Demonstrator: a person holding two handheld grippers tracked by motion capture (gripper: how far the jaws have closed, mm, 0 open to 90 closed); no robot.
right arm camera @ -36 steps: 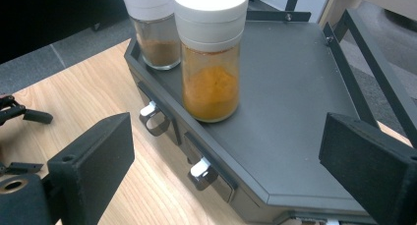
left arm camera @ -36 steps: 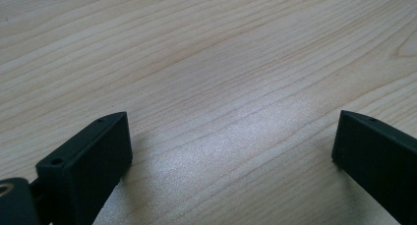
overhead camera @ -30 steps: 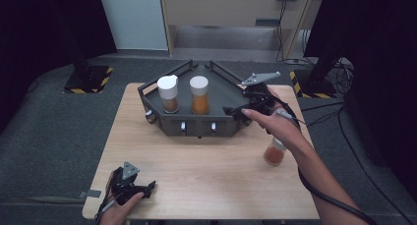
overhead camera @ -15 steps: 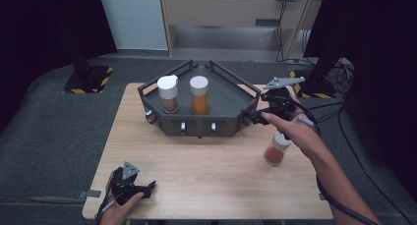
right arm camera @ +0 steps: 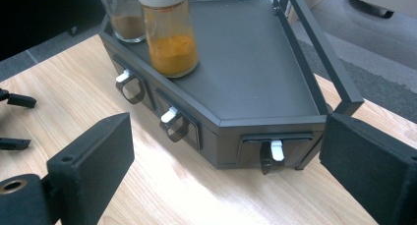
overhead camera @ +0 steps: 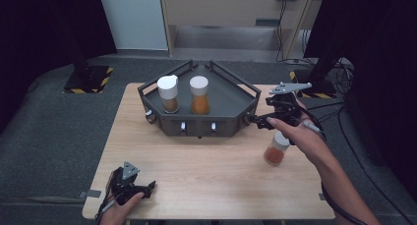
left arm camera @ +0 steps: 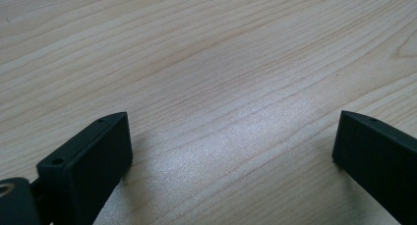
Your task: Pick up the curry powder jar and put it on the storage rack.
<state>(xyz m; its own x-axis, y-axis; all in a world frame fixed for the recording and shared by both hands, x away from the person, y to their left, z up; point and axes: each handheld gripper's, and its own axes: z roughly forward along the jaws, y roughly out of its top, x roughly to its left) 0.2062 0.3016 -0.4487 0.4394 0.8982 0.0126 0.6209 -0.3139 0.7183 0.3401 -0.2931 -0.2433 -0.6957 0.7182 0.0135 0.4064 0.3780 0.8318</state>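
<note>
Two spice jars (overhead camera: pixel 184 94) are already stood on the black rack (overhead camera: pixel 251 90); a third jar (overhead camera: pixel 275 149) is left on the table (overhead camera: pixel 206 166), just beside the right gripper (overhead camera: pixel 259 122), held wide and empty. The left gripper (overhead camera: pixel 147 186) is rested wide, empty.

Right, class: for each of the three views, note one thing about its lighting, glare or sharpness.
High view: dark surroundings, the table evenly lit. Left gripper view: pale glare on the wood, near jaws soft. Right gripper view: rack sharp, orange spice jar cut off at the top, jaws blurred.
</note>
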